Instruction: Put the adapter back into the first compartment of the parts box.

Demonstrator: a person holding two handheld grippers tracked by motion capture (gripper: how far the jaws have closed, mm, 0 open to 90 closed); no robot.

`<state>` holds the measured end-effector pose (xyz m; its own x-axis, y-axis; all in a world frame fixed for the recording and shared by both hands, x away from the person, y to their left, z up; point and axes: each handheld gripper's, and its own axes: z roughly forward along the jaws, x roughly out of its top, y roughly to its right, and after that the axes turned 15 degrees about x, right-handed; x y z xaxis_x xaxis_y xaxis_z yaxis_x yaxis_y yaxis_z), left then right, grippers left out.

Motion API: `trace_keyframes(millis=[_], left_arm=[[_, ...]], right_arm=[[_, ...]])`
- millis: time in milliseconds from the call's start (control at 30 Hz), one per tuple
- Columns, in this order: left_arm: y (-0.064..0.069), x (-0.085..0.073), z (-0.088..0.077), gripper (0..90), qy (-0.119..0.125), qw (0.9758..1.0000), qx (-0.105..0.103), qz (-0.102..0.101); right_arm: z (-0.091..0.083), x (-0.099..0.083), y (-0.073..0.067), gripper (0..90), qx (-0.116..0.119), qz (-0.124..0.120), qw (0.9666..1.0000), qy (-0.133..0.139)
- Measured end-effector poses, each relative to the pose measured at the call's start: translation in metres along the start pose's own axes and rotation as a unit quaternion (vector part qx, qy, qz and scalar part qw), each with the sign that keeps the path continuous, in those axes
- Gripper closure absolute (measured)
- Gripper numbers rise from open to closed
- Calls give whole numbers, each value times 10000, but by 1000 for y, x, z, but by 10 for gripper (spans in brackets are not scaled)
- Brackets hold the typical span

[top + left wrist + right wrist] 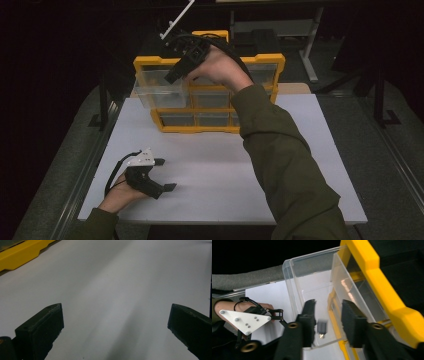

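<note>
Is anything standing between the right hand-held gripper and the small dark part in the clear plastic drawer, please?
Nothing visible: the small dark part lies in the pulled-out clear plastic drawer, open-topped, directly below the right hand-held gripper.

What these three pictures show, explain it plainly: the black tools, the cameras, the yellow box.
A person holds a two-jaw gripper in each hand. One camera looks down from above; another rides on each gripper, looking along its jaws. On the white table stands a yellow organizer with one clear drawer pulled out. The left gripper waits open at the table's front, holding nothing. The right gripper hangs over that drawer, jaws apart; a small dark piece, blurred, shows between them, unpinched.
</note>
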<state>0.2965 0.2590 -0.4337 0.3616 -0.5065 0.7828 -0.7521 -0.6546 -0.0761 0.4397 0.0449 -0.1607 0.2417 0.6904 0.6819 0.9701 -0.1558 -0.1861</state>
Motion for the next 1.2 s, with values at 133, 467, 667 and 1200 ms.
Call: trace_keyframes(millis=[133, 467, 667, 1200], left_arm=[[-1, 0, 0, 0, -22, 10000, 25, -11], [-2, -1, 0, 0, -40, 10000, 66, -44], [-2, -1, 0, 0, -31, 9999, 72, -75], [-1, -2, -1, 0, -56, 9999, 82, -31]], right_arm=[[-9, -4, -1, 508, -98, -21, 9998, 158], [-35, -38, -8, 354, -304, 91, 9983, 482], [-39, -66, -11, 283, -340, 146, 9977, 559], [-26, -137, -19, 138, -624, 348, 9951, 682]])
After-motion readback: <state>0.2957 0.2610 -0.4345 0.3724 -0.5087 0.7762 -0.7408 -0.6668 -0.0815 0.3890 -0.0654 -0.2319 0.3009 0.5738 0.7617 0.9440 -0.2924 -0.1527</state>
